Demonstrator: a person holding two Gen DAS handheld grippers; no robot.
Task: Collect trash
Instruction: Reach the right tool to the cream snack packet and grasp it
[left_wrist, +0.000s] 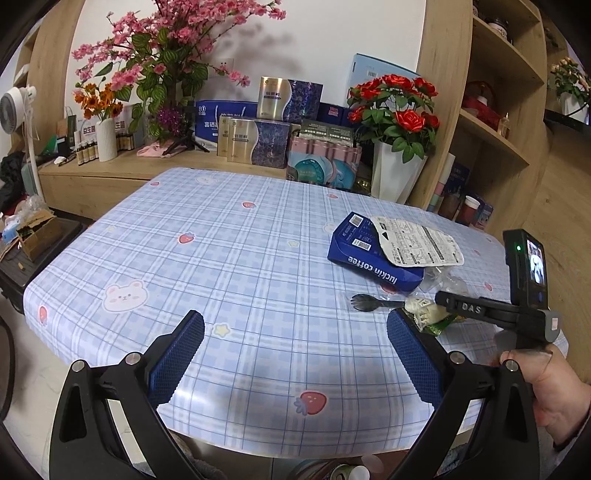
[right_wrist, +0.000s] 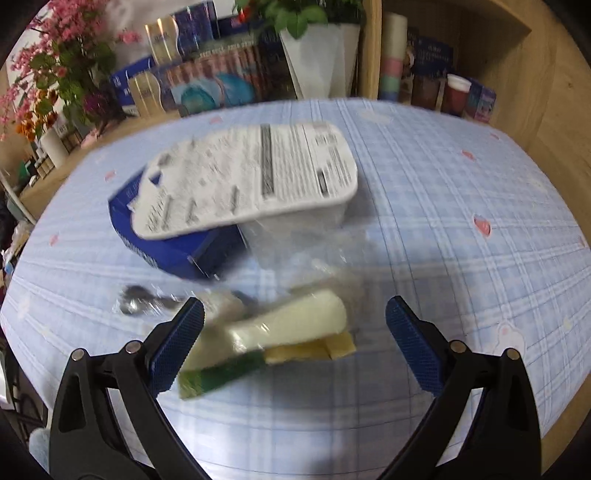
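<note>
The crumpled wrapper (right_wrist: 266, 339) lies on the bench (left_wrist: 229, 258) between your right claw (right_wrist: 295, 332)'s spread fingers, ungripped, though blur hides any contact. Behind it the blue coffee box (left_wrist: 373, 254), white tray lid (left_wrist: 417, 240) and black spork (left_wrist: 369, 301) wait uncollected. Your left claw (left_wrist: 295, 354) hangs open, empty.

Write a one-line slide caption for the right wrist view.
Open right gripper nears a clear-wrapped snack packet on the checked tablecloth, with a blue coffee box and white tray behind.
</note>
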